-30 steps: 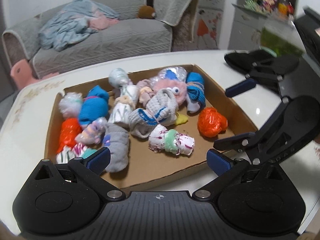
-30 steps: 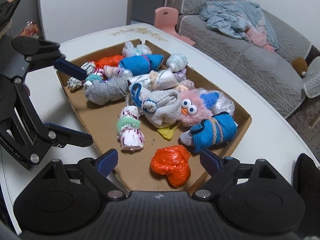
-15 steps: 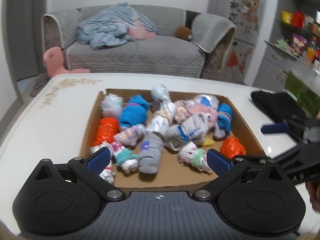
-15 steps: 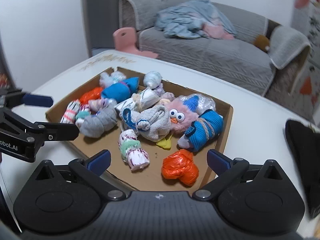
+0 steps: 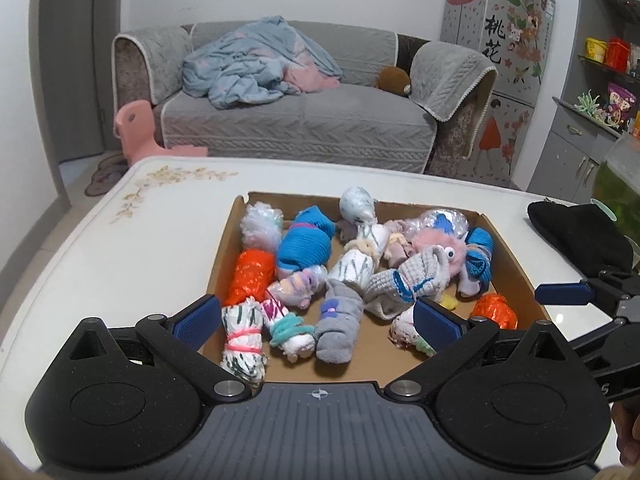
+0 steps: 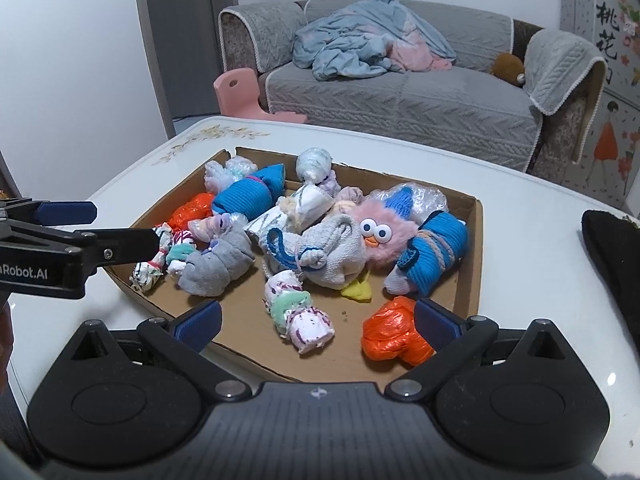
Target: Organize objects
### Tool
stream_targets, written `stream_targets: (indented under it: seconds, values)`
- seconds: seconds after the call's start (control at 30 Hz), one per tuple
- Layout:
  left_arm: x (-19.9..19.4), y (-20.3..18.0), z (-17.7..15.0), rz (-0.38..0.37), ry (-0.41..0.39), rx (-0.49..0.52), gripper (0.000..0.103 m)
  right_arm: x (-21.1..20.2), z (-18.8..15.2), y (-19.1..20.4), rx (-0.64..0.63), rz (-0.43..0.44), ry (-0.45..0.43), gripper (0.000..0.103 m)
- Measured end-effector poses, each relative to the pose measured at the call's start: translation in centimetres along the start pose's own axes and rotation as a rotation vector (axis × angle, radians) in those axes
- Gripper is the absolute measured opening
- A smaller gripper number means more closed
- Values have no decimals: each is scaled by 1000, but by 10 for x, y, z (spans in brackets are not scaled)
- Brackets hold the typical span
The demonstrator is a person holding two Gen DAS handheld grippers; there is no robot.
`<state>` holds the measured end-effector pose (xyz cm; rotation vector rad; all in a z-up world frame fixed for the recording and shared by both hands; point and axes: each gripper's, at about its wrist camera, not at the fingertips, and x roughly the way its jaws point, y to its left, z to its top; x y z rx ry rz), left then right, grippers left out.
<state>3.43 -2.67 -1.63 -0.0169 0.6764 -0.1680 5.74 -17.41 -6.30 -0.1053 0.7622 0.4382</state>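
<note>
Left wrist view: left gripper [image 5: 316, 318] hovers at the near edge of a shallow cardboard box [image 5: 516, 264] on the white desk [image 5: 120, 248], jaws spread wide with nothing between them. Right gripper [image 6: 316, 322] hangs over the box's near right corner, jaws likewise apart and empty; probably both are held back to survey the contents. Every bundle sits inside the box, none on the desk: two orange bags [image 6: 394, 340] [image 5: 250, 276], two blue rolls [image 5: 306, 244] [image 6: 438, 254], a grey sock roll [image 5: 338, 326], a pink fuzzy toy with googly eyes [image 6: 378, 236], a white-and-purple bundle with a green band [image 6: 298, 312], plus several pale wrapped pieces heaped at centre. Sorting by kind is not evident. A black cloth [image 6: 612, 256] lies on the desk, apart from the box.
</note>
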Motion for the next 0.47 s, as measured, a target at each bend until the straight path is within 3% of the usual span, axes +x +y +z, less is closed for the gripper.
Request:
stream_targets:
  seconds: [0.2,0.47]
  values:
    - [3,-10,5,102,19,43,103,-1,2,3,-1,-3,-1,102]
    - [-5,-13,11,36,-18,60,103,2,7,6,2,-3,-5,102]
